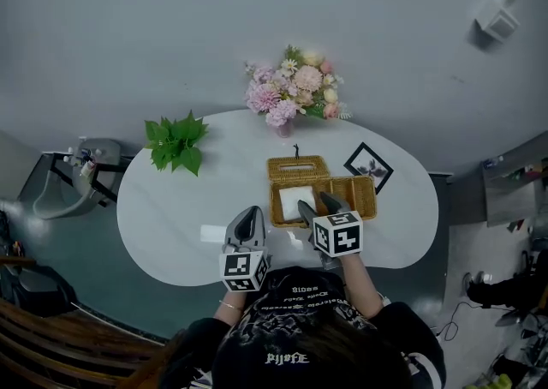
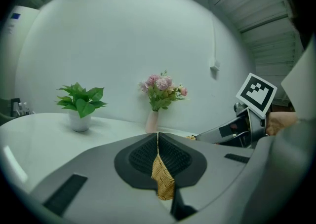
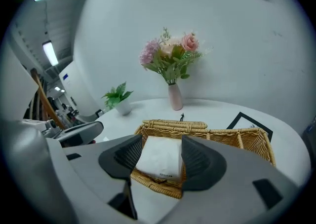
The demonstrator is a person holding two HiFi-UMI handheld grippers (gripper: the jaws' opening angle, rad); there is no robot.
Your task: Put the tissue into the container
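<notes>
We see the tissue pack (image 3: 159, 155) lying flat in the left compartment of the wicker basket (image 1: 361, 195) on the white desk (image 1: 171, 224); from here it looks to be already inside the container. The right gripper (image 3: 162, 148) hangs just above the basket's near rim. Its claw is spread, with the pack framed between the two pads and neither pad touching it, as far as we can tell.

The left gripper (image 2: 158, 141) has its claw pressed together, and a strip of wicker shows between the pads. We take this for the basket's near-left edge, pinched to hold the basket steady.

We judge the pack to be light and soft, a wrapped block that gives under pressure, with a smooth wrapper that could slide. If we had to shift it, we would take it across its two long sides near the middle. We would close only until the wrapper dimples, since a hard squeeze would buckle it and a corner grip would let it droop.
</notes>
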